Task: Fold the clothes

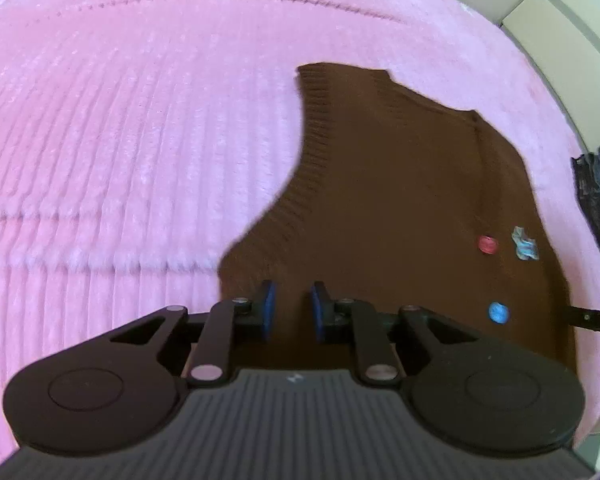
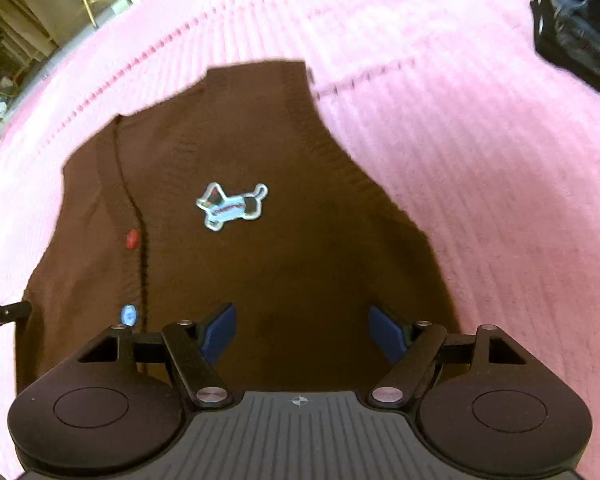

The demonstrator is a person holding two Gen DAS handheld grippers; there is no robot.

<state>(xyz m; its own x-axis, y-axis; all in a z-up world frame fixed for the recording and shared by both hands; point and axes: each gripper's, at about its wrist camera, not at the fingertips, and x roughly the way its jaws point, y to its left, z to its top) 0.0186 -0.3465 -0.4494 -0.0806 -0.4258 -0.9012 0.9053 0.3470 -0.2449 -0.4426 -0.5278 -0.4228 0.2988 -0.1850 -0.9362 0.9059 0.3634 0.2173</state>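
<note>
The right gripper (image 2: 302, 330) gapes wide and the left gripper (image 1: 293, 308) narrow, both empty above the brown knit vest (image 2: 260, 248) at frame centre on the pink blanket (image 2: 480, 168); soft, limp, best pinched at ribbed edges.

The lower part of the brown knitted vest (image 1: 380, 200) is hidden behind the left gripper (image 1: 292, 308) body, so its hem cannot be seen. In the right wrist view the vest's small dog patch (image 2: 232, 206) is blurred (its lettering is unreadable). A dark bundle (image 2: 580, 20) is cut off by the frame edge, too partial to identify.
</note>
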